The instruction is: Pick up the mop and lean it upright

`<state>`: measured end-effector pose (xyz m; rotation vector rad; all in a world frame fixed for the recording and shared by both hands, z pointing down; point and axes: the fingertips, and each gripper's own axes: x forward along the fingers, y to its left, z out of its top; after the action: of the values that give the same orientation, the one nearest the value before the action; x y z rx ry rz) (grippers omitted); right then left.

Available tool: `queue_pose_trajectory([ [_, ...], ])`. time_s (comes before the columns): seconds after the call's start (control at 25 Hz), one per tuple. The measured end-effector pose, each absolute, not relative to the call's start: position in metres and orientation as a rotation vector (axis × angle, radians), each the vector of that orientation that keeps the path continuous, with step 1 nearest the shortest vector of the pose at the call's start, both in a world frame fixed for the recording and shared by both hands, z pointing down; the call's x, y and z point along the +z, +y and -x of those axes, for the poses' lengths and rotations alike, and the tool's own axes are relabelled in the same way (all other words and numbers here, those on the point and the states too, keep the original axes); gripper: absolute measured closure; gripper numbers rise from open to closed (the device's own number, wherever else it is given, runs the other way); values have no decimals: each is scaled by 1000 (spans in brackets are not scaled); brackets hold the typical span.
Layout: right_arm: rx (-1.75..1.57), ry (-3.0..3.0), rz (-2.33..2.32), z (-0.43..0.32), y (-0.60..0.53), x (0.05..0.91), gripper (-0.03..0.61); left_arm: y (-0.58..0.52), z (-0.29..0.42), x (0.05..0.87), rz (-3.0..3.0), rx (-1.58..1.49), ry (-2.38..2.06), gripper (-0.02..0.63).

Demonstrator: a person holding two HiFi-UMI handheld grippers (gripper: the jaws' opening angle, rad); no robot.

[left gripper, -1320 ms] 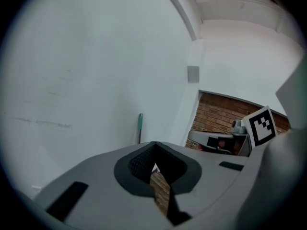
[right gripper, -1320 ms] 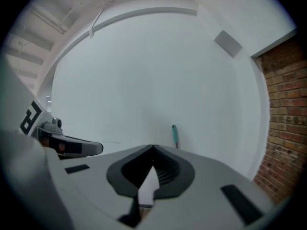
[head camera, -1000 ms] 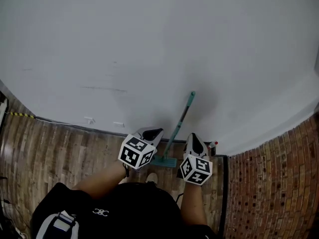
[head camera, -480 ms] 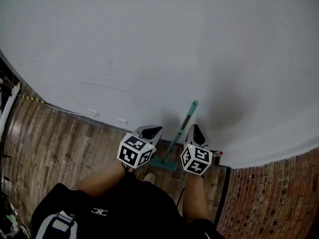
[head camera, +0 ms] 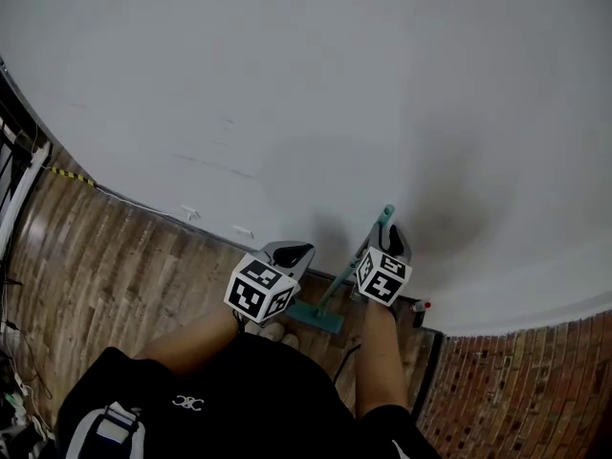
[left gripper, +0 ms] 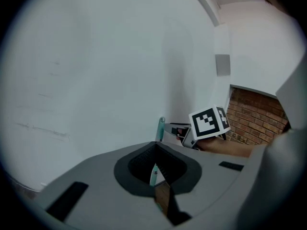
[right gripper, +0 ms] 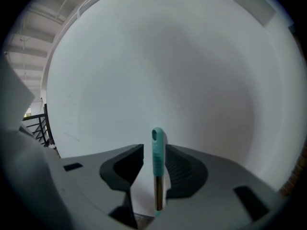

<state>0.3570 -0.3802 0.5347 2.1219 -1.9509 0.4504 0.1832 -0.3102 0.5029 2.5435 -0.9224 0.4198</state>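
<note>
- Wooden floor (head camera: 115, 256): plank boards at the left, which run up to the foot of the white wall (head camera: 306, 84).
- Left gripper (head camera: 290, 253): we see its jaws drawn together at the tips with nothing gripped. It points toward the wall, just left of the mop and apart from it.
- Mop (head camera: 338, 275): its teal head (head camera: 316, 316) lies on the wooden floor near the foot of the wall, between the two grippers. The handle rises steeply toward the wall.
- Right gripper (head camera: 395, 237): its jaws have just been opening and now stand wide. The teal grip (right gripper: 157, 147) at the handle's top end stands upright between them, and we see a gap beside it on the left.
- Brick paving (head camera: 516, 390): fills the lower right corner.
</note>
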Motion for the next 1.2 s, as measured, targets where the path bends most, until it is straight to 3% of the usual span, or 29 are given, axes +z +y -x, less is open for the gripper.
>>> queue_pose_trajectory([
  [0.52, 450, -1859, -2121, -364, -405, 557, 476, -321, -176, 493, -2557, 372, -915, 618],
  [1.2, 443, -2017, -2065, -340, -311, 540, 474, -323, -215, 515, -2571, 400, -791, 618],
])
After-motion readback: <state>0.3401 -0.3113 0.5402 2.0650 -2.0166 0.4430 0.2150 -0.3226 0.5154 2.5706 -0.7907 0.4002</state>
